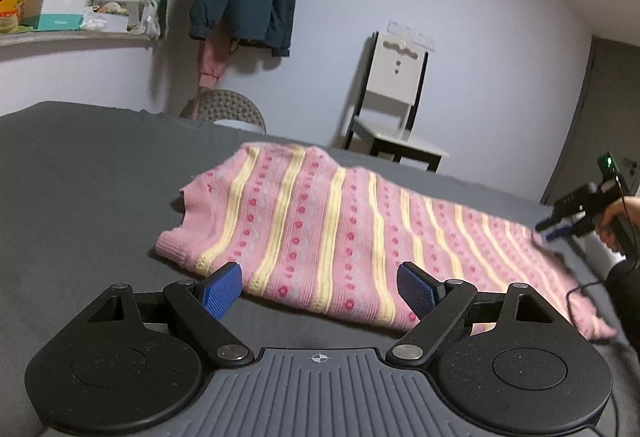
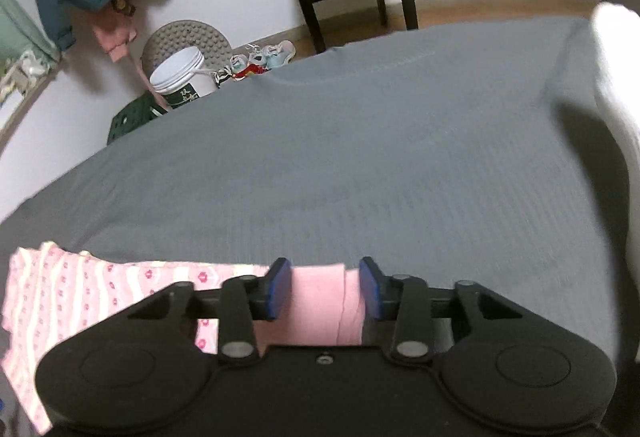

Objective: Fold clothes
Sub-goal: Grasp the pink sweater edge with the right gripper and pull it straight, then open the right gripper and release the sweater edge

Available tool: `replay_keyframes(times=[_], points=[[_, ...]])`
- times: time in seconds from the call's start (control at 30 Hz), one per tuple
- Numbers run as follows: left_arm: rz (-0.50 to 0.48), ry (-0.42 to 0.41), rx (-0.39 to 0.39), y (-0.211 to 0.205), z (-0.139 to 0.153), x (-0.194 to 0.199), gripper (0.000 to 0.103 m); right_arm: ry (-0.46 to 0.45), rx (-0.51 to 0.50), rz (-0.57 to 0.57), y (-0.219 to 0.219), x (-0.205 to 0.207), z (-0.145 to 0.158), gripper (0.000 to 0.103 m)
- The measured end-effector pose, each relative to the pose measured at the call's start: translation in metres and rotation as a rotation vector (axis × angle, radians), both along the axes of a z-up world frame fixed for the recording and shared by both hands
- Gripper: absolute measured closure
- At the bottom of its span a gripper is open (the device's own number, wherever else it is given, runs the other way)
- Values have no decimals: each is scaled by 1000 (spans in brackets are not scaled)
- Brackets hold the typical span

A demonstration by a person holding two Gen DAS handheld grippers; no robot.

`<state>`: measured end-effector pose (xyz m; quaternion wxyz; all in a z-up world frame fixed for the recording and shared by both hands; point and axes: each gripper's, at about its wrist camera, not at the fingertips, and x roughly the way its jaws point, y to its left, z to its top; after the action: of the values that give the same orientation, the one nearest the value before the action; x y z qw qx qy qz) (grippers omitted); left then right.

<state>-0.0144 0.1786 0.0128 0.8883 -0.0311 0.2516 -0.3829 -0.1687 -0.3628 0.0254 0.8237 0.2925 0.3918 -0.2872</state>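
A pink sweater [image 1: 320, 233] with yellow stripes and rows of small red flowers is lying spread across the grey bed [image 1: 80, 177], filling the middle of the left wrist frame. The left gripper [image 1: 319, 291] is hovering with jaws wide at its near edge. The right gripper [image 2: 324, 287] is standing partly parted, a plain pink fold between its pads.
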Motion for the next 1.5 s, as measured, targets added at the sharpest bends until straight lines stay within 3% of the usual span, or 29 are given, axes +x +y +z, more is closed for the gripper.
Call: replay_keyframes(times=[0.1,0.2,0.37,0.5,0.67,0.83,0.97,1.03,1.13,1.27,1.33,1.43,1.47,1.5], points=[[-16,13,2,-1,-4,-1,18,44,-12,43,4,10,-3,81],[-36,12,13,-3,-6,-2,18,71,-18,38,7,13,-2,98],[-53,-12,37,-4,-5,-8,18,73,-108,-23,8,9,5,100],[-54,-9,13,-2,-1,-8,18,98,-32,-47,5,9,-11,99],[-44,-3,13,0,0,-7,18,34,2,-91,9,-8,-4,72],[-31,16,-34,5,5,-3,18,-20,104,-31,27,-55,7,72],[-25,26,-68,6,8,-2,18,-34,201,-7,51,-72,-7,72],[-25,24,-68,5,9,-3,18,-11,194,18,61,-69,-18,72],[-24,13,-57,4,10,-3,18,15,153,42,71,-66,-26,98],[-17,6,-58,6,13,-3,18,31,85,12,73,-76,-16,98],[-14,6,-65,6,14,-2,18,44,103,-2,72,-81,-20,99],[-15,11,-72,6,14,-1,18,22,143,-37,67,-86,-18,94],[-17,14,-70,6,14,0,18,12,139,-57,68,-89,-13,81],[-19,17,-69,5,13,0,18,-4,134,-70,70,-94,-8,75]])
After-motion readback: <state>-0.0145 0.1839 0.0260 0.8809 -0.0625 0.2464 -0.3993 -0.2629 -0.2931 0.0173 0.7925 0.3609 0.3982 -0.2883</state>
